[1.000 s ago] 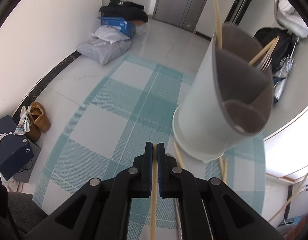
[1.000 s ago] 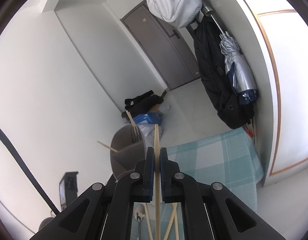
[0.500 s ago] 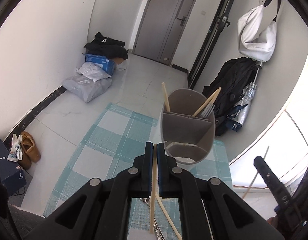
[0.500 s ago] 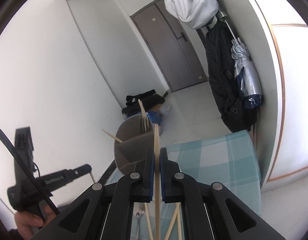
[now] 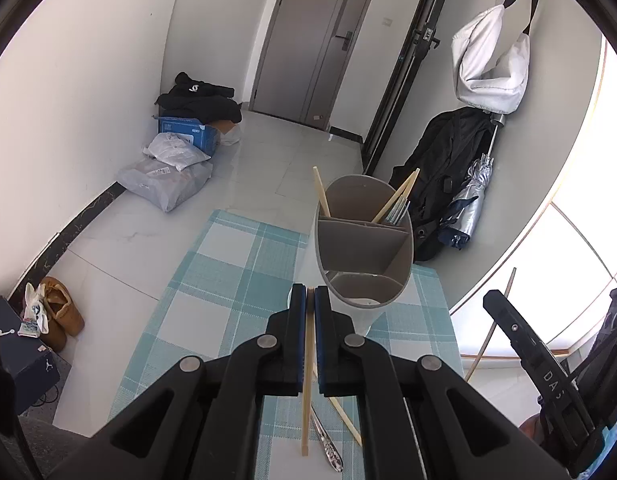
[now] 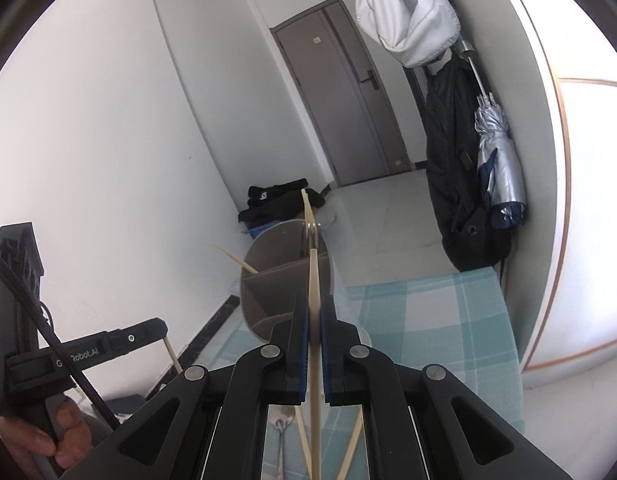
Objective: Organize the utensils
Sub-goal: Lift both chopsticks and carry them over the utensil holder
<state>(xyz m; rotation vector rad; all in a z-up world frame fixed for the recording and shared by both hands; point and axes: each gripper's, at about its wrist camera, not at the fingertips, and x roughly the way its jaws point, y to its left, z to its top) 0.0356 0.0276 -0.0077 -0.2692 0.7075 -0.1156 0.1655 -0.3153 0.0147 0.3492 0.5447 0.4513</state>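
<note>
A grey divided utensil holder (image 5: 362, 240) stands on a teal checked mat (image 5: 236, 276); two chopsticks and some metal cutlery stand in its far compartments. My left gripper (image 5: 309, 300) is shut on a wooden chopstick (image 5: 306, 392), held above the mat just short of the holder. My right gripper (image 6: 315, 312) is shut on another chopstick (image 6: 314, 300), pointing at the holder (image 6: 286, 272). Loose chopsticks (image 5: 344, 416) and a metal spoon (image 5: 328, 448) lie on the mat below.
The right gripper shows at the right of the left wrist view (image 5: 548, 384); the left gripper and hand show at the left of the right wrist view (image 6: 68, 360). Bags and a box (image 5: 176, 160), shoes (image 5: 60, 312), a hanging coat and umbrella (image 5: 460, 192) lie beyond.
The left gripper has pulled back and up from the holder, which now looks smaller and farther. The right gripper has edged closer to the holder. Both stay shut on their chopsticks.
</note>
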